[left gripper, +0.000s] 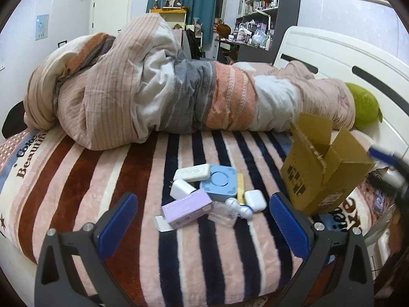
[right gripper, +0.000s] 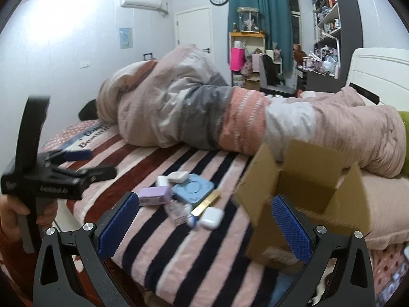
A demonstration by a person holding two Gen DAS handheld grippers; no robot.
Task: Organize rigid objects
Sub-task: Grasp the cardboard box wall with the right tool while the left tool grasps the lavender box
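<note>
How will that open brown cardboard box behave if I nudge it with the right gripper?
The open brown cardboard box looks empty, so probably light and apt to slide. It sits tilted on the soft striped blanket, so it may tip. Its raised flaps would likely bend rather than push back.

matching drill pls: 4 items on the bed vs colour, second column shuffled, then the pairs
Things:
1. square device
2. open carton
3. small box
4. earbud case

Colours:
A. white
B. brown cardboard
C. light blue
D. lilac

Pairs: 1-C, 2-B, 3-D, 4-A
</note>
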